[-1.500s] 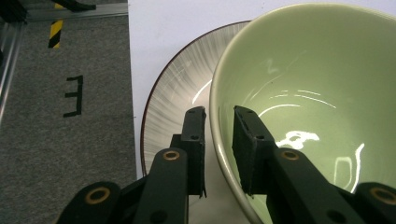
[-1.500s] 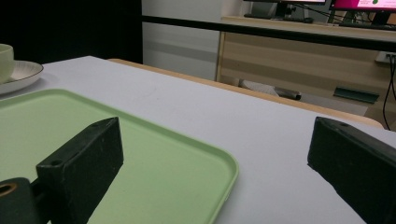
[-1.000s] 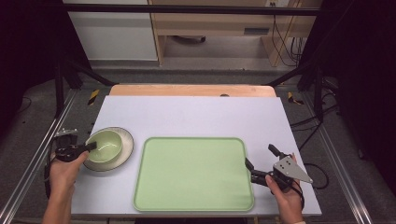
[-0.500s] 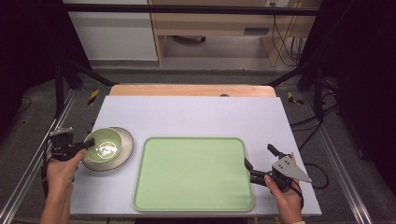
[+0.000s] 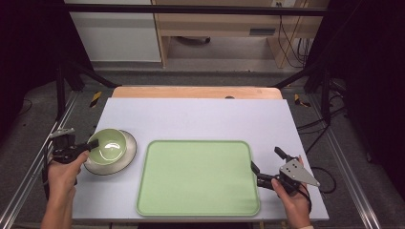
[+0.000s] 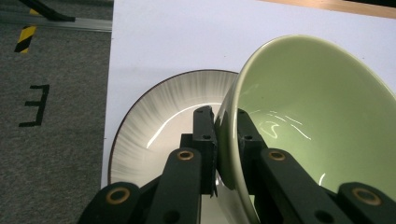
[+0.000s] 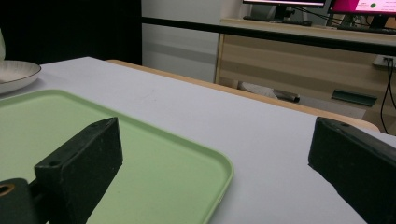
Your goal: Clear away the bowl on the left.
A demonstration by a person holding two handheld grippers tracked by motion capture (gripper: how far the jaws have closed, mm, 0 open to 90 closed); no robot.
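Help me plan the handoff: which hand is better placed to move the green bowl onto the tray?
Left, probably. The left tongs already pinch the green bowl by its rim, tilted over the plate. The right tongs stand open at the tray's far edge.

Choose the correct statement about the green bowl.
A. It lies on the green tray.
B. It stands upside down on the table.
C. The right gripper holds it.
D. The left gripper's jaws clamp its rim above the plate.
D: in the left gripper view the jaws of the left gripper pinch the rim of the green bowl, which is tilted over the plate.
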